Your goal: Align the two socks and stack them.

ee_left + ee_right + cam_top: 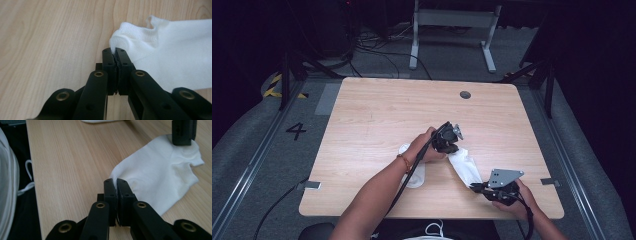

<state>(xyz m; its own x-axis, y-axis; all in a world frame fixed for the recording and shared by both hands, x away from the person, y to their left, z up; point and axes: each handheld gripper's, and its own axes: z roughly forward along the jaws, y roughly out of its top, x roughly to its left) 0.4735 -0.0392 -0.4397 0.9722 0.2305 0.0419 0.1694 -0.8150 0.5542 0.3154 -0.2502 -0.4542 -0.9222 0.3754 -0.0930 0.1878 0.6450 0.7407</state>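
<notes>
Right gripper [116,185] clamping white sock [160,182] near edge, left gripper [115,54] pinching far end

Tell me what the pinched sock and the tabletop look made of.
Sock: white knit fabric, likely cotton blend; fine ribbed weave, soft folds where each gripper pinches it. Tabletop: pale wood-grain surface, matte; it could be laminate rather than solid wood, judging by its even grain.

**Materials and finishes**

White knitted cloth sock [175,57]: soft, matt, fine ribbing at the edge. Pale wooden table top [382,115]: smooth, satin, visible grain. Black plastic left gripper [115,56] and black plastic right gripper [115,185]: matt, brass-coloured metal rivets. Grey three-cornered metal plate [504,177]: dull, flat. Second white cloth sock [414,175]: matt.
</notes>
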